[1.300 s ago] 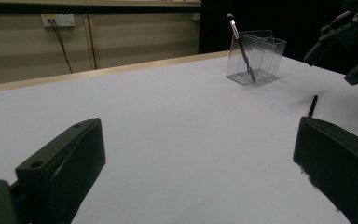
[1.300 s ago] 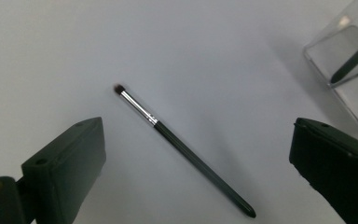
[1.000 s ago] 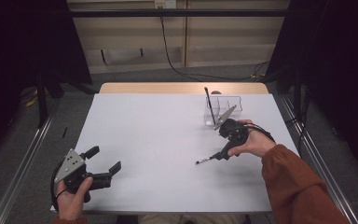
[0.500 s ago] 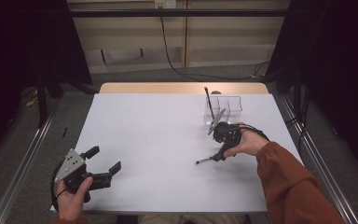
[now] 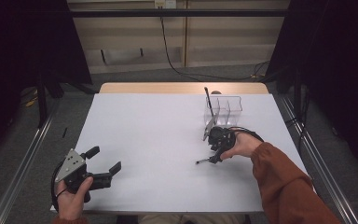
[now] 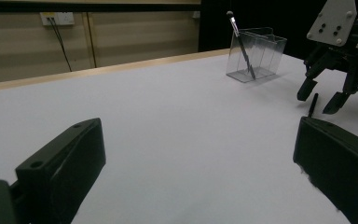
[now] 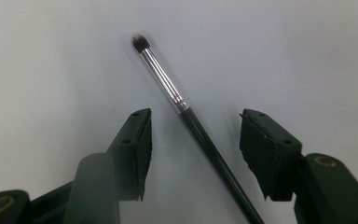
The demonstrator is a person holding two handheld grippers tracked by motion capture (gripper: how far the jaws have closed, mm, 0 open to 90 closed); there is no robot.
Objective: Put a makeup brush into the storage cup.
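- Right gripper (image 5: 213, 157): points down at the white table (image 5: 158, 140), on the person's right side, tips just above the surface.
- Jaws have just been closing; they now stand partly apart with a makeup brush (image 7: 186, 116) lying between them. In the right gripper view there is a clear gap on either side of the handle, so the pads do not press on it: not yet grasped.
- Brush position relative to the right gripper: flat on the table, handle running diagonally through the gap between the jaws, silver ferrule and dark bristle tip reaching out past the jaw tips. In the high view the tip end pokes out from under the gripper, on the side toward the table's middle (image 5: 200, 162).
- Clear organizer (image 5: 223, 109): just beyond the right gripper, toward the far edge of the table. A second brush (image 5: 208, 103) stands tilted in it, bristles up.
- Left gripper (image 5: 106, 162): held in the left hand (image 5: 72, 198) at the near left corner, well apart from the right gripper. Jaws wide apart, nothing between them; released.
- Left gripper view: right gripper (image 6: 321, 95) seen far off to its right, tips straddling the brush handle (image 6: 313, 104), organizer (image 6: 257, 53) behind it.
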